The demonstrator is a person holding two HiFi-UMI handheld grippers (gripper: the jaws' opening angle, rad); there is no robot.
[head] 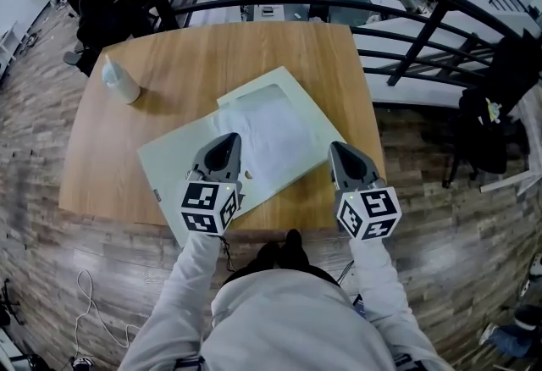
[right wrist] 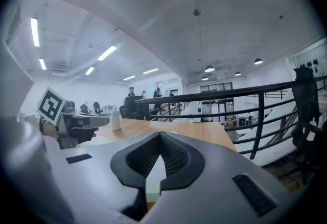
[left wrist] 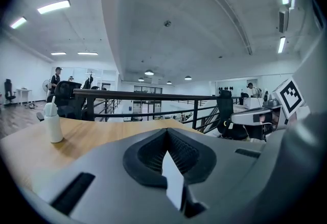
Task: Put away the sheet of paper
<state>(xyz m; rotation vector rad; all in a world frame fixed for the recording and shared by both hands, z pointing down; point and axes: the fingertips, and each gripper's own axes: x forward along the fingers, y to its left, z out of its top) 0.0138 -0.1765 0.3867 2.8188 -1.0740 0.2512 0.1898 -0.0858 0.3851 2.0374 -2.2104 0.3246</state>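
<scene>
Sheet of paper [head: 271, 136] | left gripper [head: 229, 141] pinches its edge; right gripper [head: 338, 148] clamps folder [head: 182, 166] edge

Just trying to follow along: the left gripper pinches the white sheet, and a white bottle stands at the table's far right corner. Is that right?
Not quite. The white bottle stands near the table's far left corner, as the head view shows. The rest holds: the left gripper is shut on the white sheet.
</scene>
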